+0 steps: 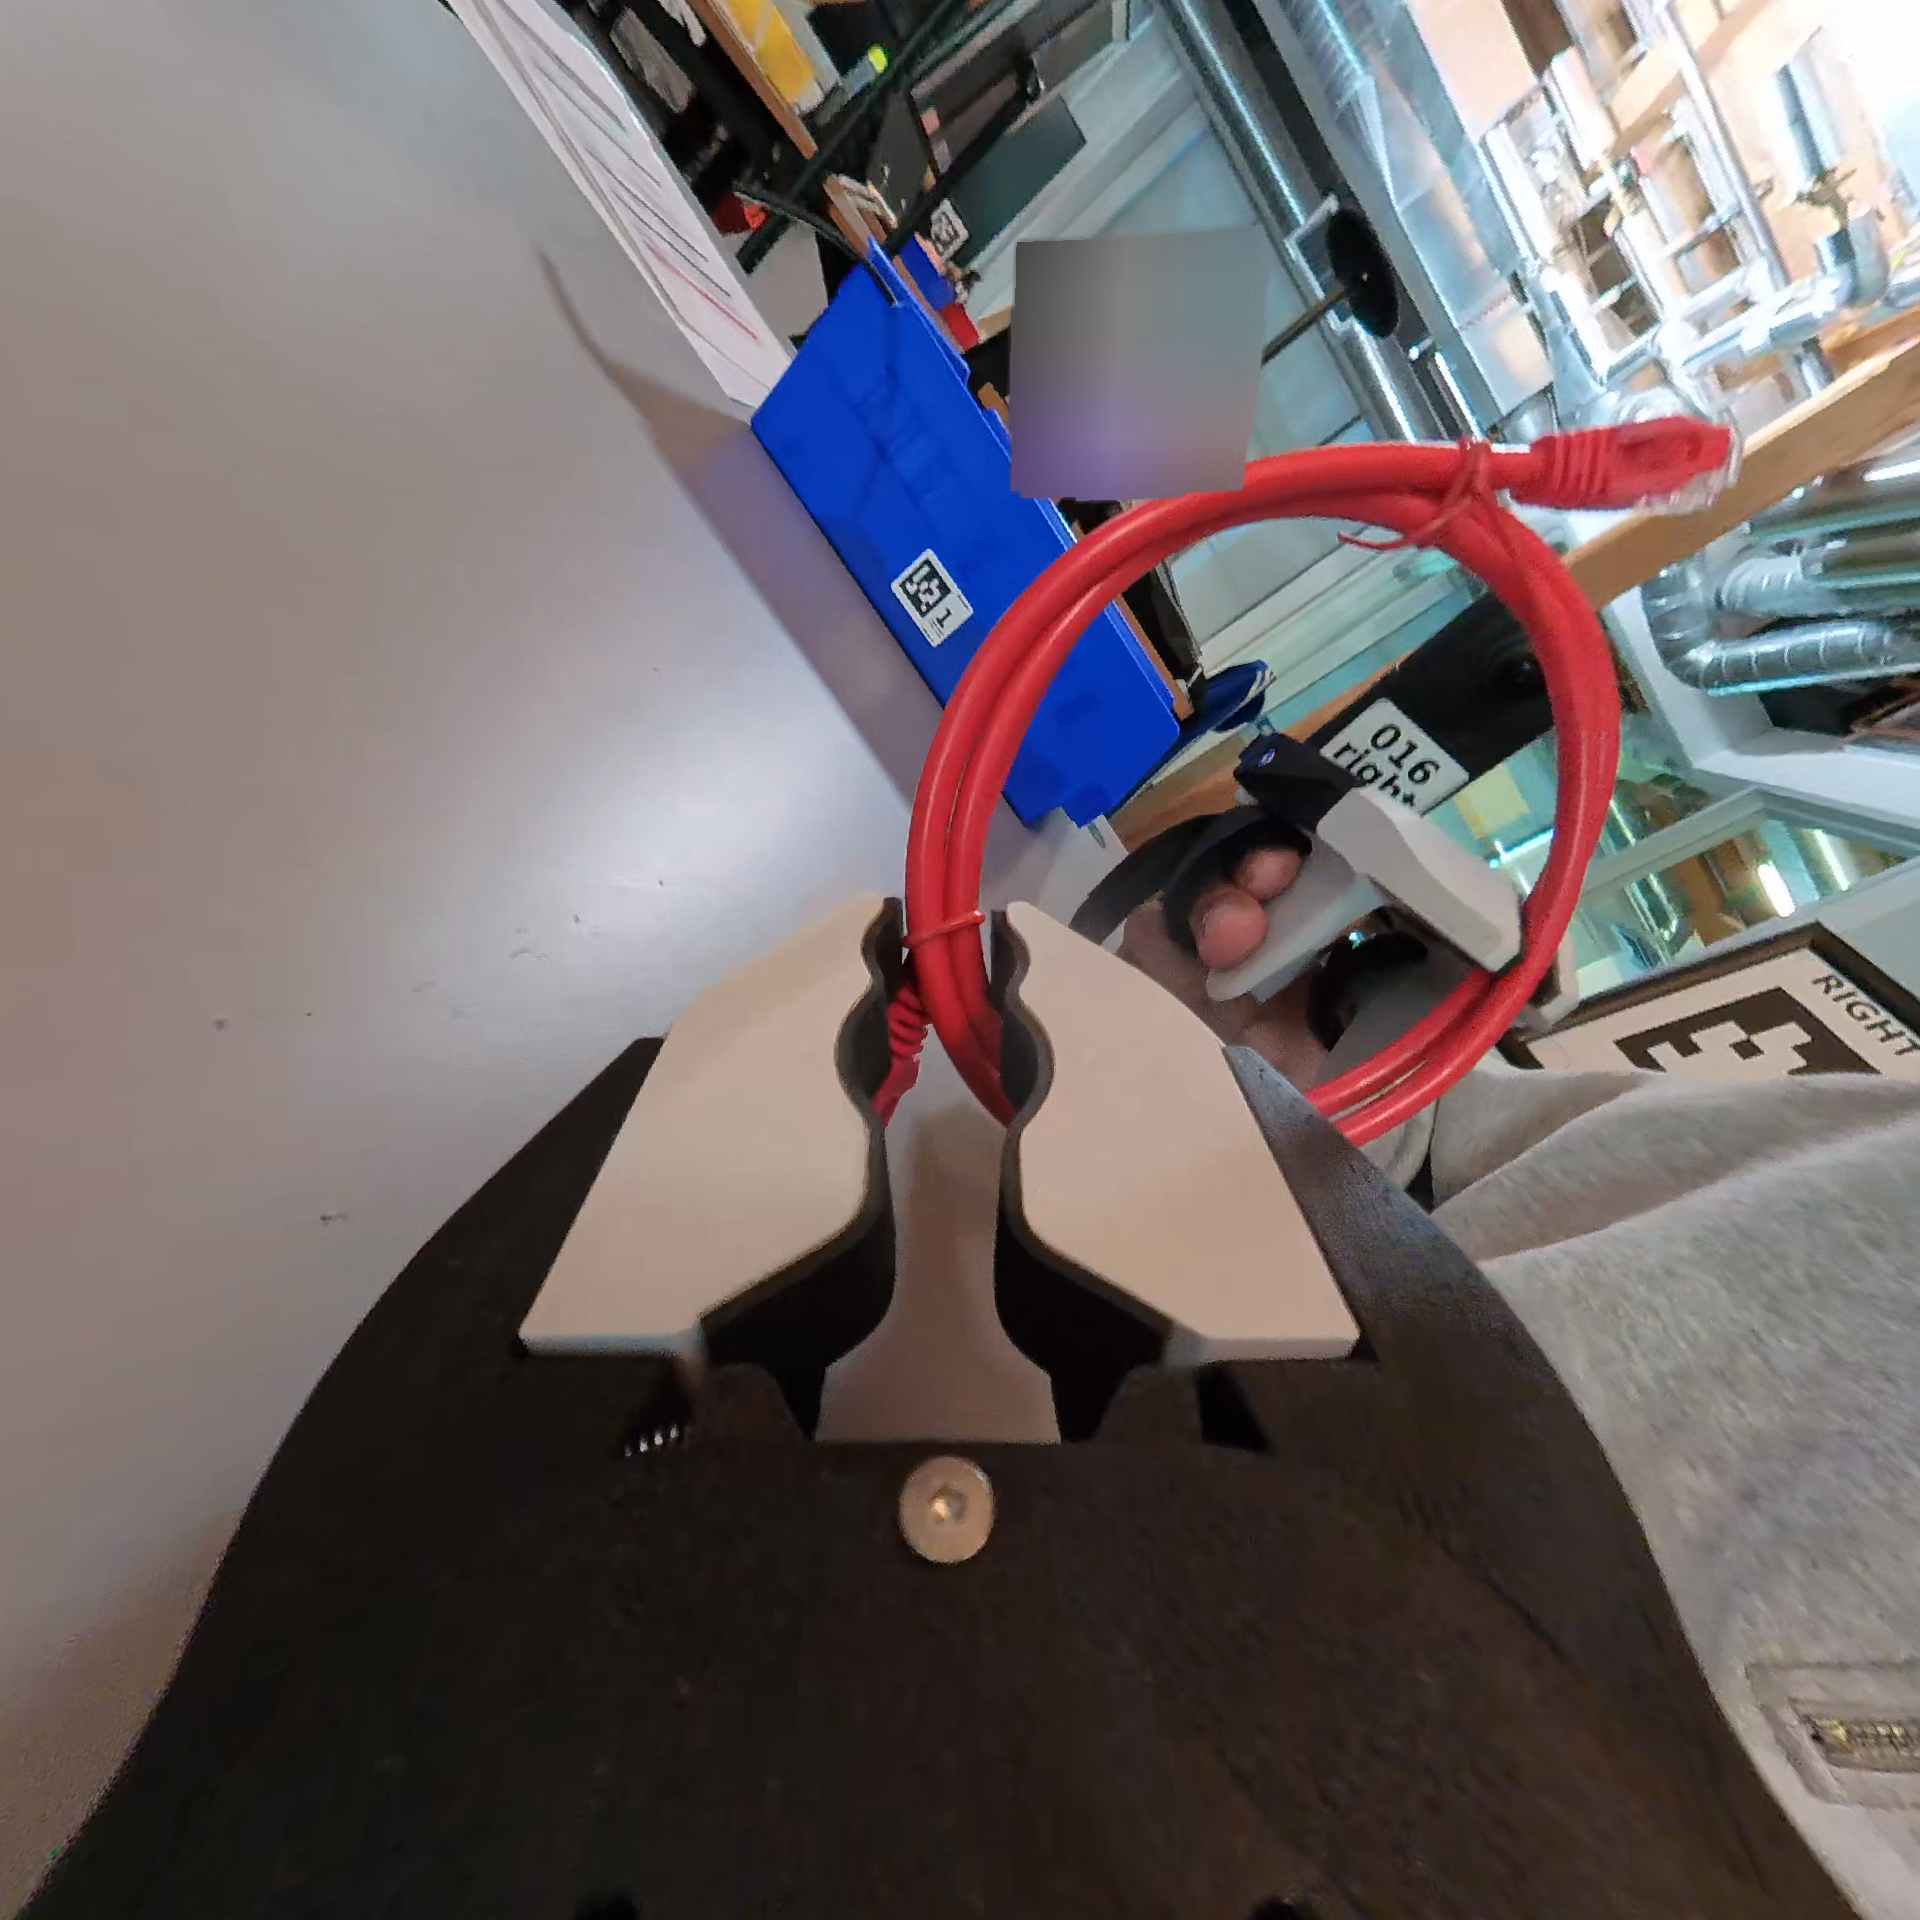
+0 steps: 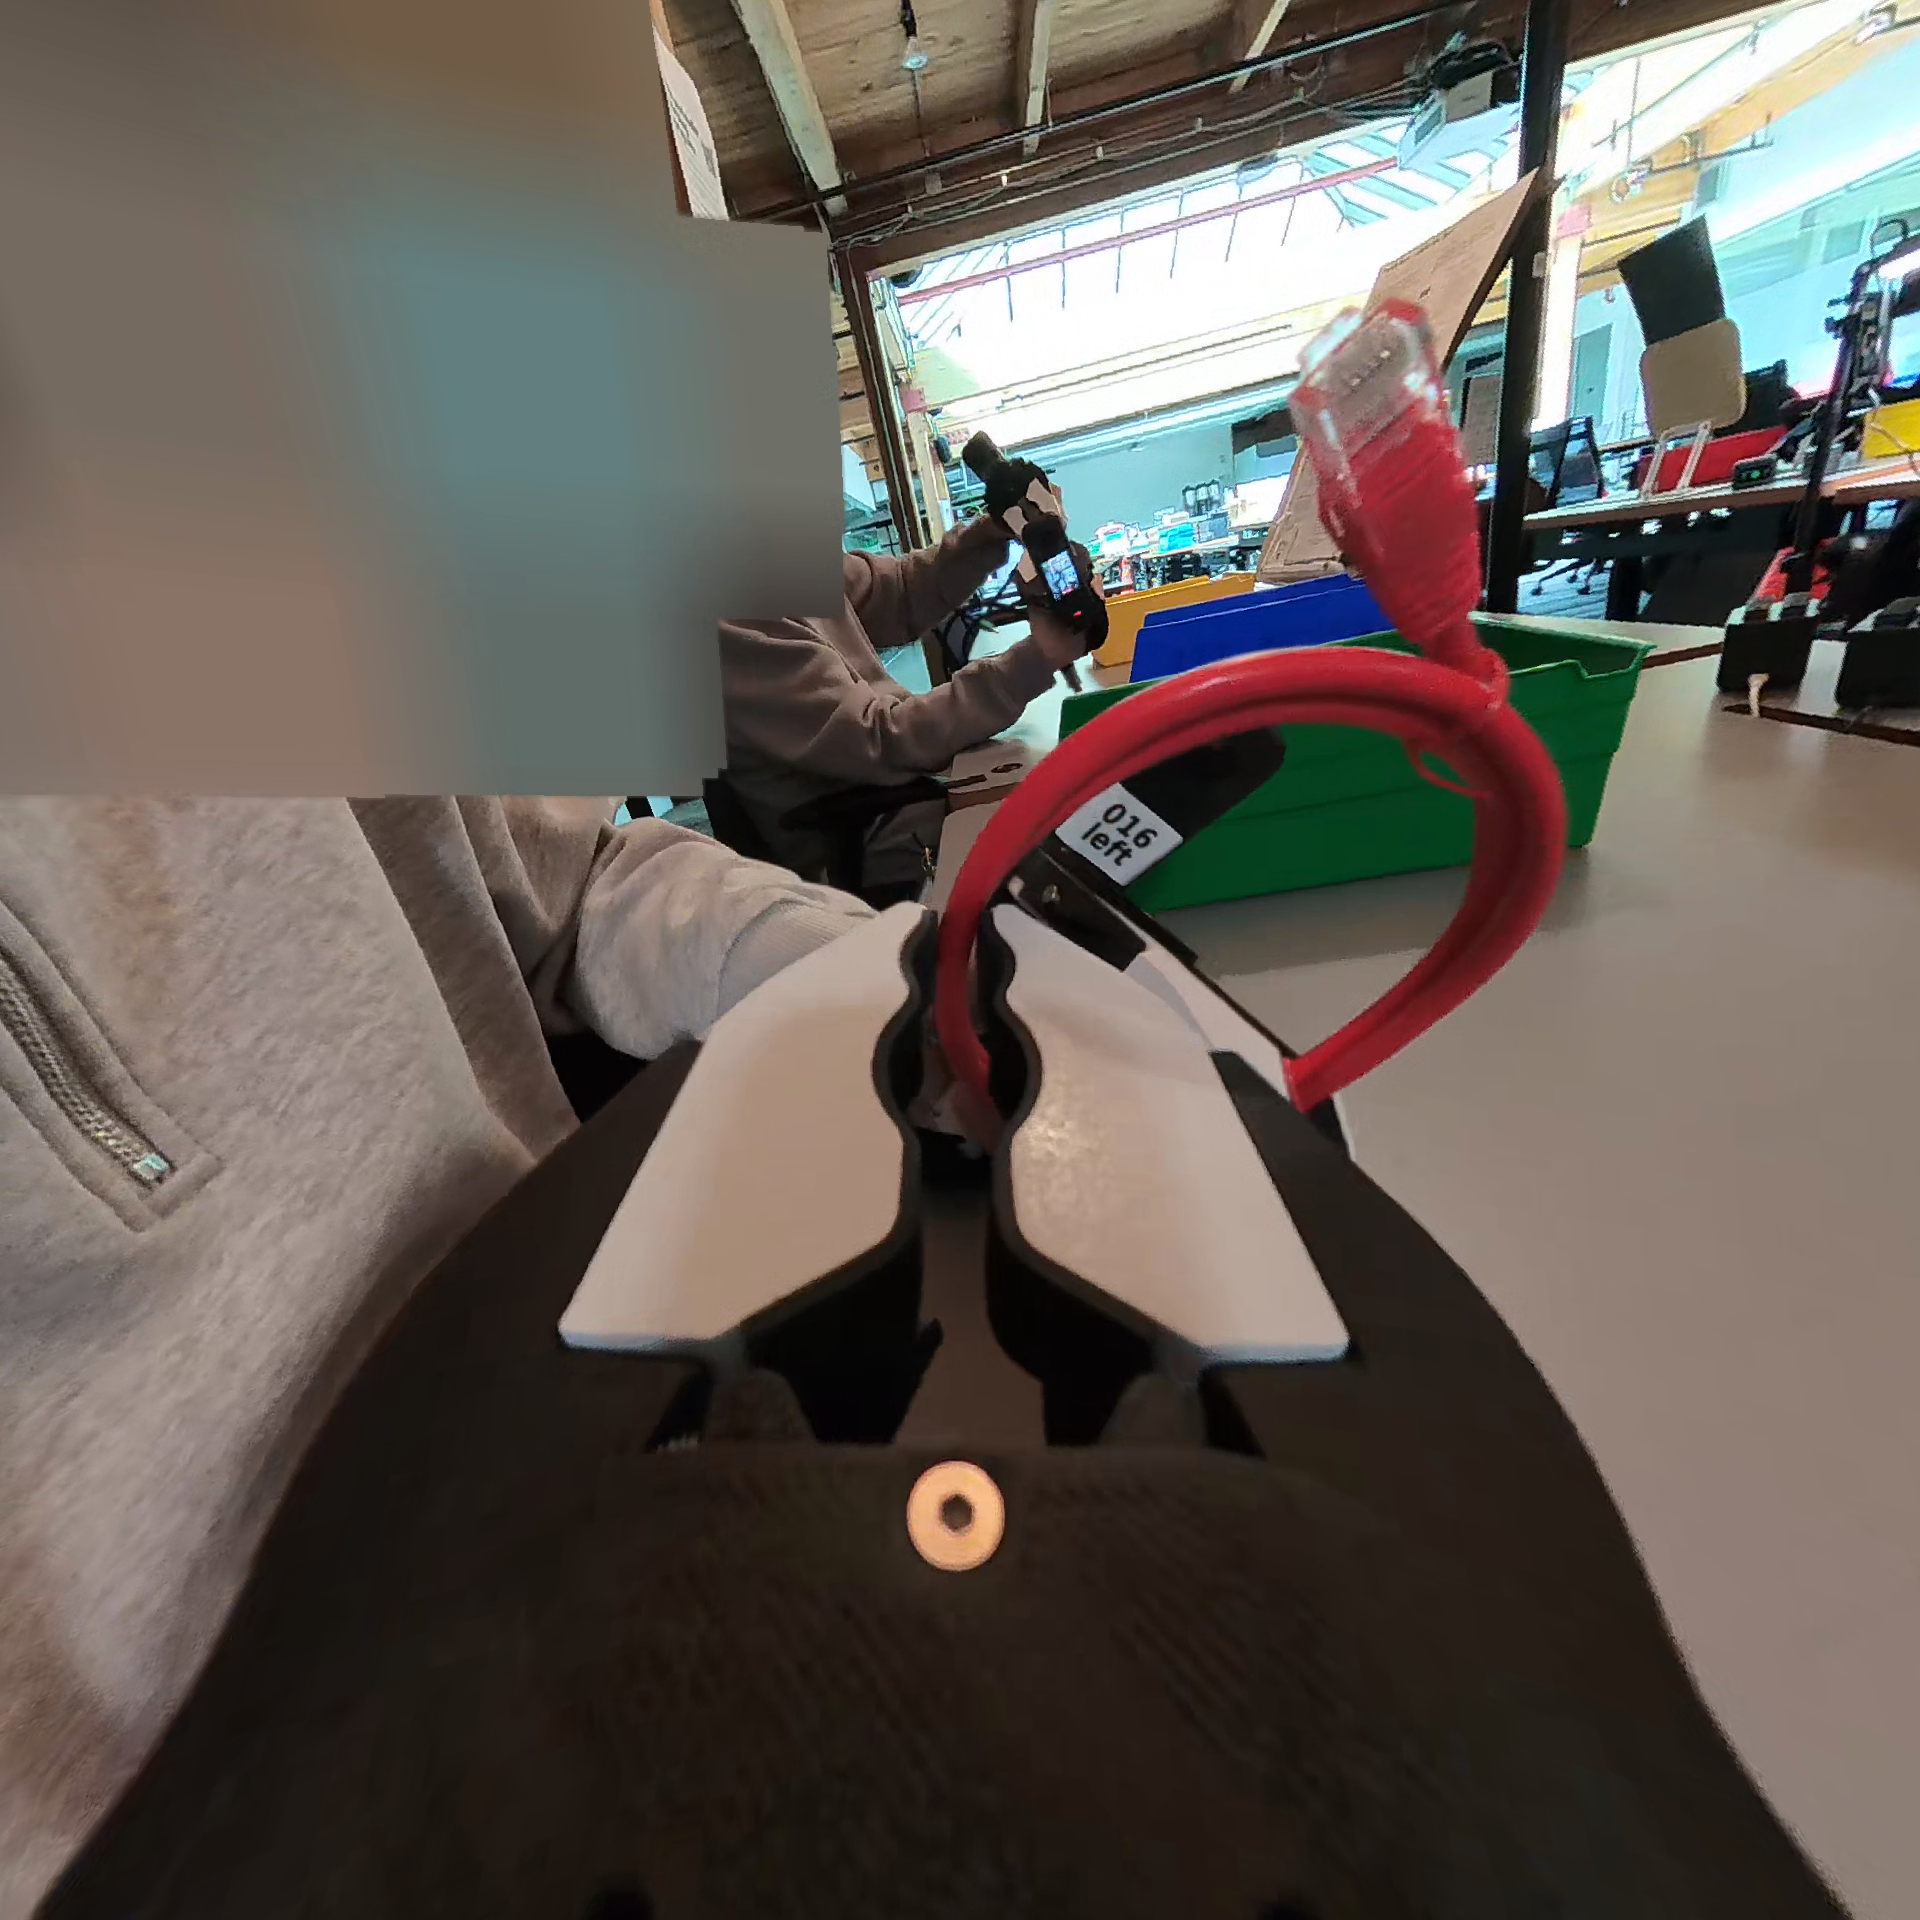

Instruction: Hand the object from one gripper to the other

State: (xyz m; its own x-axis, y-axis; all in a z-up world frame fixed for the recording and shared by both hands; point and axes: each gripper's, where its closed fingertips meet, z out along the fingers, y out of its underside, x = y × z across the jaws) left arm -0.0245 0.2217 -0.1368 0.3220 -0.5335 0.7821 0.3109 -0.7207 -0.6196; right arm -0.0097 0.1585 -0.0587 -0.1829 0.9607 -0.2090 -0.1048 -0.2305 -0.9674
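While both tongs (image 1: 945, 935) (image 2: 961, 940) pinch it, the red cable (image 1: 1558, 665) arches between.

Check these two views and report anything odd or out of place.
Nothing looks damaged or spilled. The one oddity: both the left claw and the right claw are shut on the coiled red cable together, mid-handover.

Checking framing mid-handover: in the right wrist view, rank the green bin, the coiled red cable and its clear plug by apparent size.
1. coiled red cable, close to the camera, which inflates it
2. green bin, partly hidden behind the cable; close call with the cable
3. clear plug
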